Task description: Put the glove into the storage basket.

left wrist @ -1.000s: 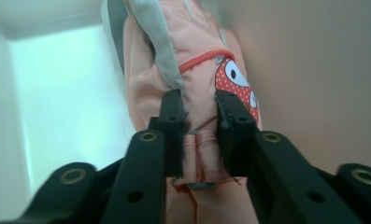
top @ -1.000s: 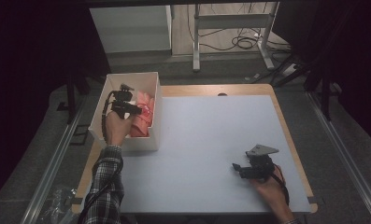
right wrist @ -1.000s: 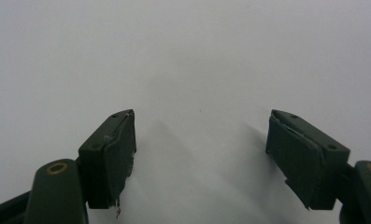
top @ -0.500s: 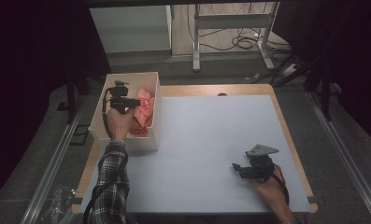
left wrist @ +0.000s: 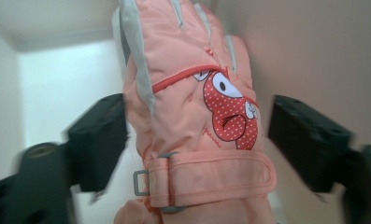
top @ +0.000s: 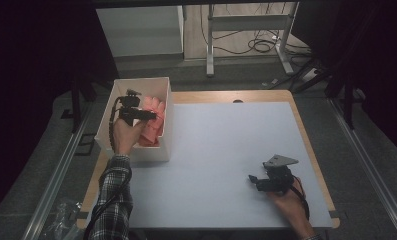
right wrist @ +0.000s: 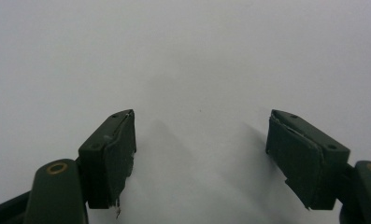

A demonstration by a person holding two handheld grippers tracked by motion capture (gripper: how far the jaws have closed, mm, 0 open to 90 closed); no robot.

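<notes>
While its jaws have just been opening, the left gripper (left wrist: pixel 195 140) is blurred astride the pink glove (left wrist: pixel 192 116), whose cuff is cut off at 6 o'clock, inside the white box (top: pixel 163 150); the right gripper (right wrist: pixel 199 154) is held apart.

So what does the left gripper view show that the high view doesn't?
Left gripper view: the glove's red dotted cartoon patch and buckled wrist strap, between the left gripper's open fingers, which have just been opening. High view: the right gripper, resting on the table. Both: the pink glove inside the white box.
</notes>
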